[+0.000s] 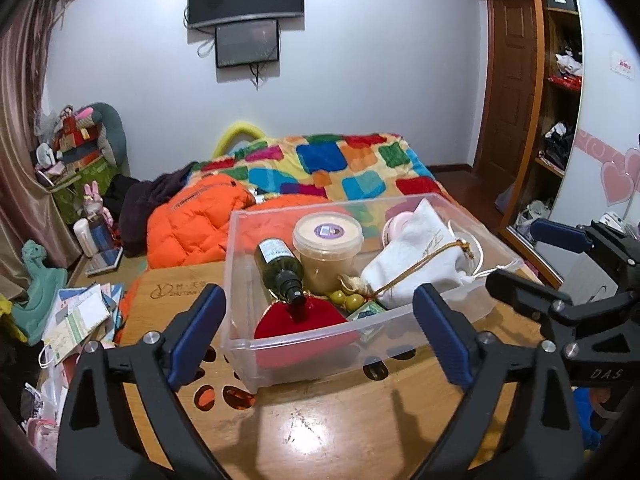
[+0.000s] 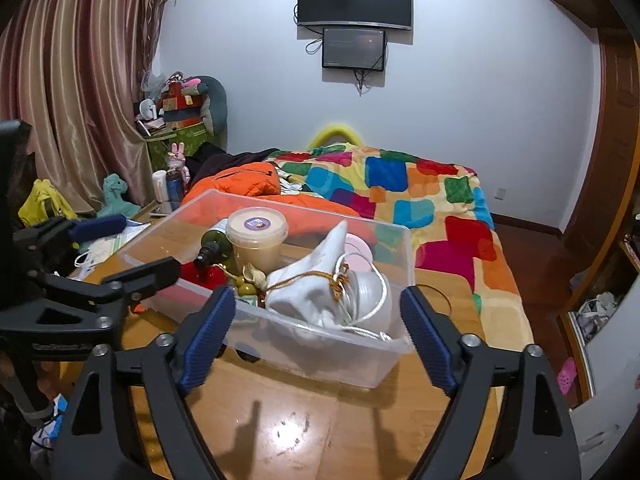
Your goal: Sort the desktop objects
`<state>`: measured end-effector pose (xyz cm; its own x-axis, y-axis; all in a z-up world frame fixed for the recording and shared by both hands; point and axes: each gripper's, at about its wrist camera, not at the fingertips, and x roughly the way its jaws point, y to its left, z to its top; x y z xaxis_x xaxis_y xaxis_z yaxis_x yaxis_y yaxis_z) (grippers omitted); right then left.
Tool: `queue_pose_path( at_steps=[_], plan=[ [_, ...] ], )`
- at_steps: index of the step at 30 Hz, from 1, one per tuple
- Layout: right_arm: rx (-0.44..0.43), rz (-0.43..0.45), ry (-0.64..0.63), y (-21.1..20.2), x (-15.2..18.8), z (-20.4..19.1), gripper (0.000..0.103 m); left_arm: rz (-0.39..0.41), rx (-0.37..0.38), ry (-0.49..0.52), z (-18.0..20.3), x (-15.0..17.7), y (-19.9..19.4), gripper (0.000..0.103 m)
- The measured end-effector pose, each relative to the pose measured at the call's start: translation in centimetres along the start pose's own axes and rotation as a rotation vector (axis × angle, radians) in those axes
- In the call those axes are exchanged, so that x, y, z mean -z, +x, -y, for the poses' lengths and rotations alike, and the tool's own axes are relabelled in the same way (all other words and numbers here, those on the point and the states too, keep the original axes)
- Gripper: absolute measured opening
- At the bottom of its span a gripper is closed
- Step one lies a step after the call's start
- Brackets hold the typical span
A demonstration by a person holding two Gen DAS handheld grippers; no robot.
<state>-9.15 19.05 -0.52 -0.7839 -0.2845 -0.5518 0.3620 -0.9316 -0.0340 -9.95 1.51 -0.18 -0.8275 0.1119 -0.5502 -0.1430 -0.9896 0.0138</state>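
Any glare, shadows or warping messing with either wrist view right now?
Left wrist view: bright glare on the tabletop before the clear bin, finger shadows across it, fisheye bending the edges. Right wrist view: same glare patch and shadows, corners vignetted; bin contents stay sharp.

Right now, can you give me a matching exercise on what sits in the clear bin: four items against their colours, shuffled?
Items:
1. spray bottle
2. lidded tub
3. drawstring pouch
4. round case

Colours:
A. white
B. red
C. dark green
D. beige

All four lie in the clear bin.

Pairs: 1-C, 2-D, 3-A, 4-B
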Motion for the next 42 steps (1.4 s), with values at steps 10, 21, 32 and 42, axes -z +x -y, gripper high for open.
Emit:
queue_pose_path(
  at_steps=[10,21,32,42],
  plan=[
    [0.052,0.022,0.013,-2.0,1.0,0.3,0.102,0.055,-0.022,0.007,0.6,1.0,-2.1,0.102],
    [0.079,0.007,-0.001,-3.2,2.6,0.6,0.102,0.053,-0.019,-0.023,0.6,2.6,-2.8,0.102],
    [0.087,-0.025,-0.018,-2.4,3.7,0.5,0.102,0.061,-0.034,-0.051,0.4,3.6,-3.0,0.102],
    [0.070,-0.037,-0.008,-2.3,4.2,0.6,0.102,0.076,-0.022,-0.060,0.8,3.9,-3.4,0.102]
  ],
)
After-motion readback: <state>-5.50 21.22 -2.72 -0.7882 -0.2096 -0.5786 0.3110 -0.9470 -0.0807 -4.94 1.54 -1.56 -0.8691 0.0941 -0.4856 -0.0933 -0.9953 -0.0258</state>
